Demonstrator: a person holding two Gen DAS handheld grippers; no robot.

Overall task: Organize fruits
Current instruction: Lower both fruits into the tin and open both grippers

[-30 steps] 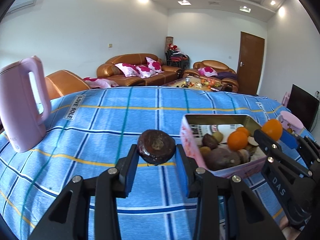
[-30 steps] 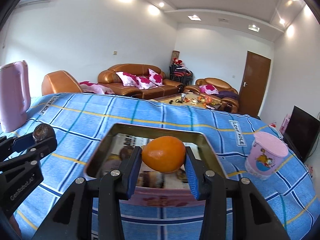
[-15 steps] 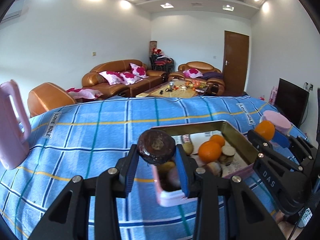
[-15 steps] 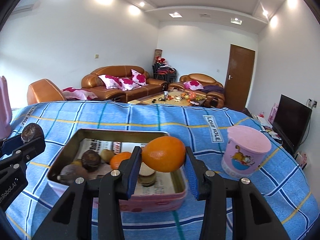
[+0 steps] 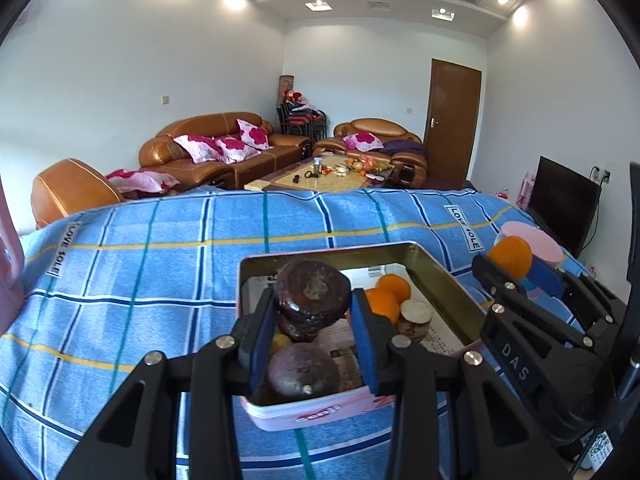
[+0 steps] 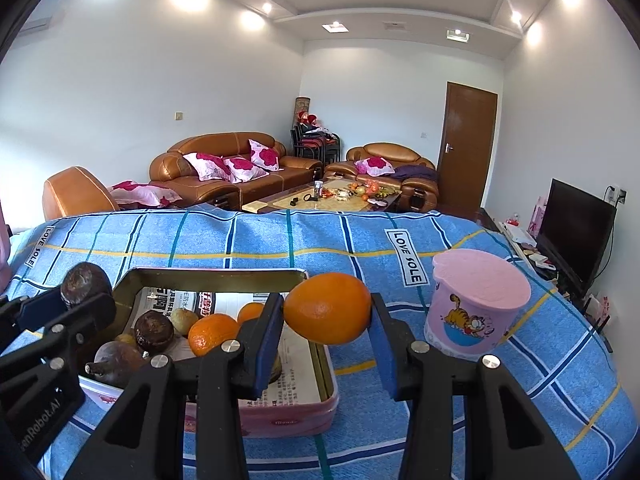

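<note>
A: Start at the left tongs. What sits between them?

B: A dark brown, wrinkled round fruit, pinched from both sides by the blue pads. It hangs above the near left part of the pink tin.

A: And the right tongs?

B: Clamped on an orange, held lengthwise between the pads. In the right wrist view it hangs over the tin's right rim, partly above the inside and partly above the cloth.

A: What lies inside the tin?

B: A printed newspaper sheet lines the bottom. On it rest two oranges, touching each other, a dark round fruit much like the held one, a larger purplish-brown fruit with a stem near the front corner, and a small pale yellowish fruit. A cut piece with a pale round face shows just beside the oranges in the left wrist view; what it is I cannot tell.

A: What is around the tin?

B: It sits on a counter covered by a blue checked cloth with "LOVE SOLE" labels. To its right, apart from it, stands a pink tub with a cartoon cat, lid on. The edge of something pink cuts into the far left of the left wrist view.

A: Beyond the counter?

B: Brown leather sofas with pink flowered cushions, a low table carrying small things, a brown door and a dark television screen at the right.
</note>
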